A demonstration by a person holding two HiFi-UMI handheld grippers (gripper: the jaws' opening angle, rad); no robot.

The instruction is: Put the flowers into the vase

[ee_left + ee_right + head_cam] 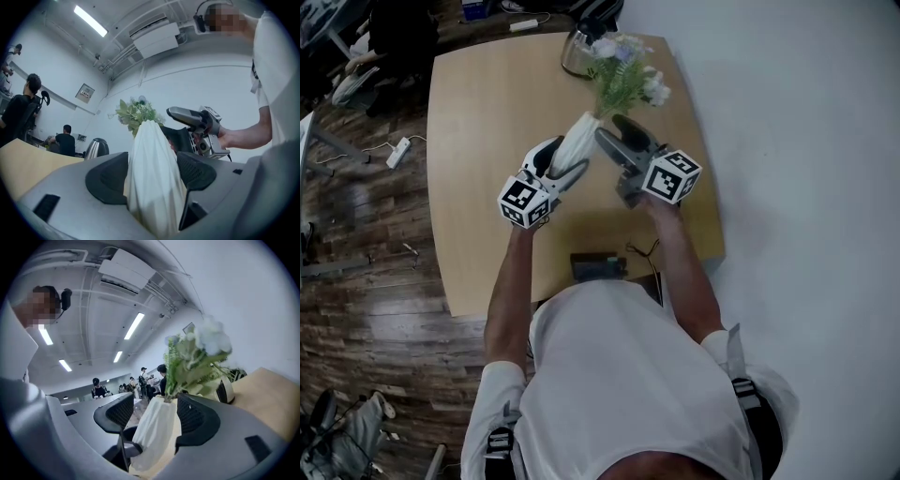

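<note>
Left gripper (561, 161) clamps vase (579, 136) (flowers (623, 80) inside); right gripper (607, 128) has jaws apart.

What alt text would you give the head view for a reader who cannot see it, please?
Seen from above, a person at a wooden table holds a white vase of flowers in the left gripper, with the right gripper open beside the vase's neck. A kettle stands at the table's far edge.
</note>
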